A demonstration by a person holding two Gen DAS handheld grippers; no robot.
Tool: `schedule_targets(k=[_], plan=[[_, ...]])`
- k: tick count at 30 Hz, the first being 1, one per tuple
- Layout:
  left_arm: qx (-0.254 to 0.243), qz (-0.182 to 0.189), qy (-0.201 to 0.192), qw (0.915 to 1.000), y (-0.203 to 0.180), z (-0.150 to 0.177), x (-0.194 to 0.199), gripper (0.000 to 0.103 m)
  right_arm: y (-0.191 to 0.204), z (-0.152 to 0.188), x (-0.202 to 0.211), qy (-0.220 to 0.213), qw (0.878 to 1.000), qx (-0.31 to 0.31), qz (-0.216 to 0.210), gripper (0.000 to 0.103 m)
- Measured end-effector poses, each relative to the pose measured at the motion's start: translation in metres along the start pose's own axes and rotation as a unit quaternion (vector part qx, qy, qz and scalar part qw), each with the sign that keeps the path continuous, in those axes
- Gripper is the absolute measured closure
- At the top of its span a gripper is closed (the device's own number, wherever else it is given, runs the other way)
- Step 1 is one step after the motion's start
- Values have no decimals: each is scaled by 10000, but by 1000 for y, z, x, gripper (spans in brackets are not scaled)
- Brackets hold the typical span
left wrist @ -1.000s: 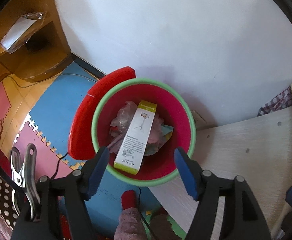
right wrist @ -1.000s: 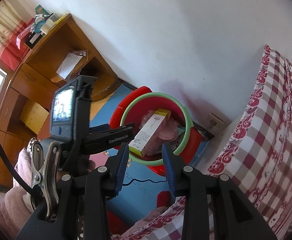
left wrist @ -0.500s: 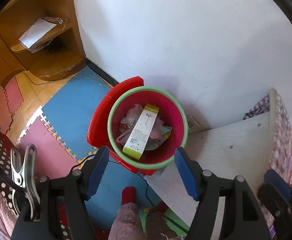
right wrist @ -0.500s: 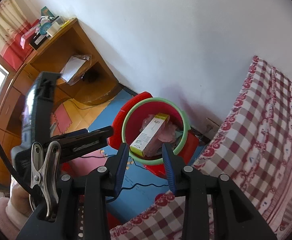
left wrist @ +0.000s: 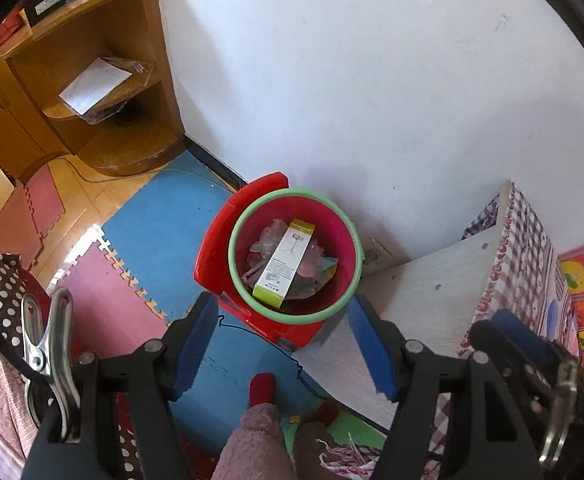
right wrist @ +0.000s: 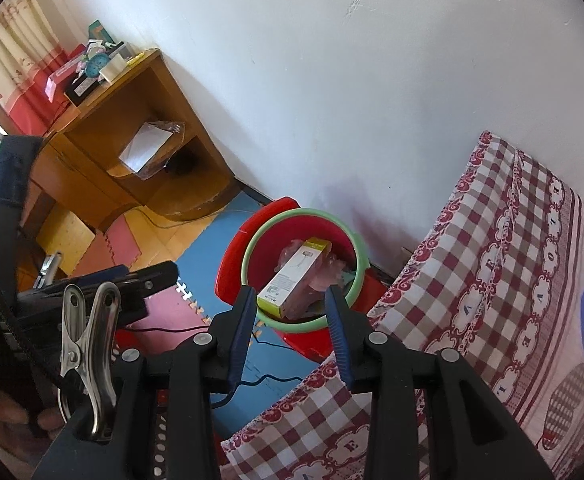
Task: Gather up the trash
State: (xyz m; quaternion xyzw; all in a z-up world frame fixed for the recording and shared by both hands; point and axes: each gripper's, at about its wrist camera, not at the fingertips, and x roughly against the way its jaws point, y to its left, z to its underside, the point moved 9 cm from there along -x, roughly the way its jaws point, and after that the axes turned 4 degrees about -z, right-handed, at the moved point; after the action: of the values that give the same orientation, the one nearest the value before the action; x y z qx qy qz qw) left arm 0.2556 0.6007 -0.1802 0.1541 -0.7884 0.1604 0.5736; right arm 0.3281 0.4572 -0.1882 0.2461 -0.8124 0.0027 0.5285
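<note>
Left wrist view: the left gripper (left wrist: 284, 340) hangs above the floor, jaws wide and empty. Below, the box (left wrist: 284, 263) lies on crumpled trash inside the red bin (left wrist: 333, 300) by the wall. The right gripper (right wrist: 292, 320) has a narrower gap with nothing between its jaws.
</note>
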Motion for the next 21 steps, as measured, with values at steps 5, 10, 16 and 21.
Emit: schedule_targets(k=[5,10,16,21], plan=[[18,-67,-48,10000,0,1,7,32,2,6,-5,61,10000,12,23,66],[-8,-122,-43,9999,1,2,8,32,6,7,-12,118,9999,-1,8,66],[14,-182,-30,9998,4,2,7,32,8,5,-17,138,9999,18,-9,66],[-6,-193,-18,9998,3,2,5,32,7,6,-19,159,9999,3,-11,66]])
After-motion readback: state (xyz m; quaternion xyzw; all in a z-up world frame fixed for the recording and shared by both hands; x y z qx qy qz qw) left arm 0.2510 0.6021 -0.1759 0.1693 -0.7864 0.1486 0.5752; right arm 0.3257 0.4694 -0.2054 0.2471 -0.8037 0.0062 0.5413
